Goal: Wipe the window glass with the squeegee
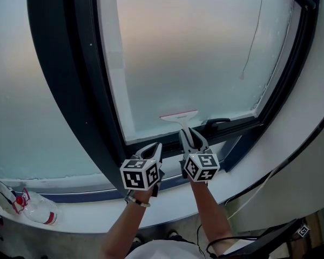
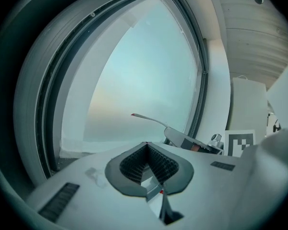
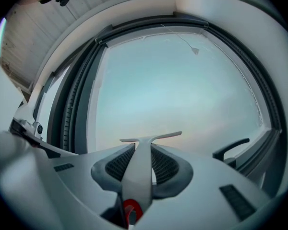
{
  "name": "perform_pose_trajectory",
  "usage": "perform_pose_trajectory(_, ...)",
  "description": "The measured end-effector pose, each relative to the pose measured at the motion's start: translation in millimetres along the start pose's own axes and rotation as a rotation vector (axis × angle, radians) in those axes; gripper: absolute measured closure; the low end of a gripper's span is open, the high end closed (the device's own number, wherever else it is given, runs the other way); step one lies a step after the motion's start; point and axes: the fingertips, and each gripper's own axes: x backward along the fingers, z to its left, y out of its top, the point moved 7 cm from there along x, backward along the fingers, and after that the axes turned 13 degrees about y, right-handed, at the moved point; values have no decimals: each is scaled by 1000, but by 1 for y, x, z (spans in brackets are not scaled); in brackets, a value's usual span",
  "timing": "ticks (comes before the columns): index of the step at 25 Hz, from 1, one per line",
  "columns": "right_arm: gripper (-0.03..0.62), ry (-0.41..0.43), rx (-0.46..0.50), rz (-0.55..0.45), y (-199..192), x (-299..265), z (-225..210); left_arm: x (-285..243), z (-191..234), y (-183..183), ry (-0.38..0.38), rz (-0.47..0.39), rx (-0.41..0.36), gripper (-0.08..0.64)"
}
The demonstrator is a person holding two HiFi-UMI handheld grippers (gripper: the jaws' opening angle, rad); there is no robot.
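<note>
The right claw (image 1: 191, 137) was pinching the handle of the squeegee (image 1: 179, 117), its two jaws pressed against either side of the pale stem. In the right gripper view the stem ran up between the ribbed pads (image 3: 119, 163) and ended in the flat crossbar of the blade (image 3: 151, 138), which lay level in front of the window glass (image 3: 182, 95). From the head view the blade sat against the glass (image 1: 194, 53) just above the bottom edge of the pane, roughly midway along it, with a thin reddish strip along its top.

The left claw (image 1: 154, 149) was pressed together with nothing in it; the left gripper view showed its jaws meeting at the tips (image 2: 146, 145), the ribbed pads forming a closed point. It hung just beside the right claw, lower on the dark window frame (image 1: 70, 74) and apart from the squeegee, which showed in that view as a thin bar (image 2: 149, 118) ahead and to the right.

The glass looked misted and pale across the whole pane. A black window handle (image 1: 217, 122) lay on the frame at the pane's bottom edge, just right of the squeegee. A thin cord (image 1: 254, 36) hung down near the right side of the glass. At the far left end of the white sill (image 1: 97, 215) a clear bottle (image 1: 35, 206) with a red band lay on its side.
</note>
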Motion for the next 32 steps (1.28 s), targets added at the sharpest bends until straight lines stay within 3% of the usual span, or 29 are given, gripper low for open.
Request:
perform_pose_trajectory(19, 502, -3, -72, 102, -75, 10, -15, -2, 1, -44, 25, 90, 31, 561)
perform_pose_trajectory(28, 502, -17, -61, 159, -89, 9, -17, -4, 2, -48, 25, 104, 34, 561)
perform_pose_trajectory(32, 502, -2, -63, 142, -74, 15, -13, -5, -4, -46, 26, 106, 36, 561)
